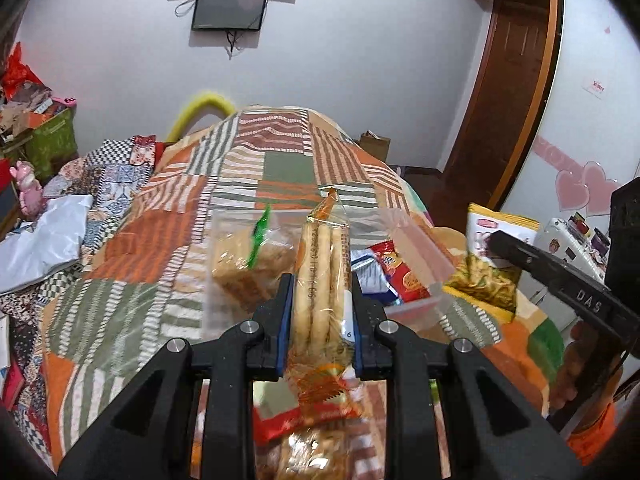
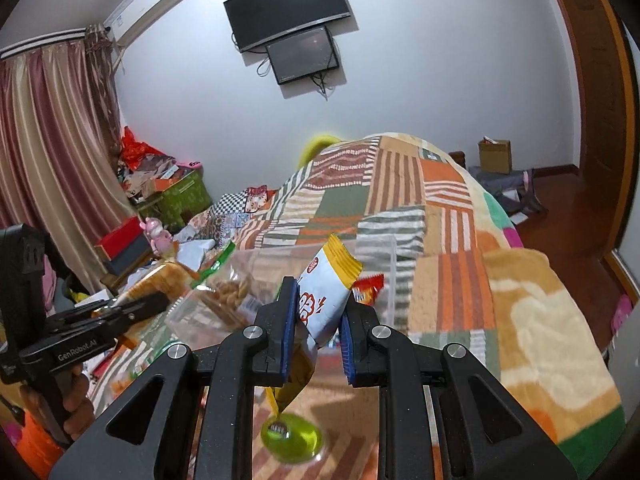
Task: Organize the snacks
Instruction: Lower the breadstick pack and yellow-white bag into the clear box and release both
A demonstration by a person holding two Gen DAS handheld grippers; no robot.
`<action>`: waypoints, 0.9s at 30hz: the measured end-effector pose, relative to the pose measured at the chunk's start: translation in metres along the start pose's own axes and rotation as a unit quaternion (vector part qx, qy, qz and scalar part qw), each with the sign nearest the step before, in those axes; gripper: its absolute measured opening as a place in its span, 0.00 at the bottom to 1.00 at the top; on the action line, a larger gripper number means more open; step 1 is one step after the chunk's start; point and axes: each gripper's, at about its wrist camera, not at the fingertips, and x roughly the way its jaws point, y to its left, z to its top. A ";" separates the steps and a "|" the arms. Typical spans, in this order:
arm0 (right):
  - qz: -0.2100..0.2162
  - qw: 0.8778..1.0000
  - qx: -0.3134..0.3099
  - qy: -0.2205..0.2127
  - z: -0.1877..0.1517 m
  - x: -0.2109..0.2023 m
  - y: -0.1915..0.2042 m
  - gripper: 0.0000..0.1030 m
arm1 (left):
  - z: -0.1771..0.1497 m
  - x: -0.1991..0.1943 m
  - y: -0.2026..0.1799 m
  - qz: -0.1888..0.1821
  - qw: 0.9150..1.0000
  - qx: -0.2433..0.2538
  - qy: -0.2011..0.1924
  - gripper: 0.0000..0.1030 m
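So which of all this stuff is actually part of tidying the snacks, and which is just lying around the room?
Part of the job:
- biscuit pack, clamped in the left tool
- yellow-and-white snack bag, clamped in the right tool
- clear plastic box on the bed
- red snack packet inside it

Just lying about:
- patchwork blanket
- wall screens
- pink toy
- cardboard box

Even, soft indoor light fills both views with faint shadows. Fisheye bending curves the white wall (image 1: 360,60), corners go black, and the nearest wrappers blur.
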 end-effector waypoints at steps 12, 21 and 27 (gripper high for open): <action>-0.018 0.999 -0.011 0.026 0.011 0.046 -0.009 0.17 | 0.014 0.059 -0.012 -0.010 0.999 0.002 0.039 0.22; -0.037 0.997 -0.025 0.062 0.001 0.071 -0.011 0.17 | 0.009 0.088 -0.014 -0.011 0.998 0.004 0.067 0.22; -0.036 0.996 -0.030 0.080 -0.003 0.076 -0.012 0.19 | 0.007 0.093 -0.017 0.004 0.998 0.016 0.065 0.22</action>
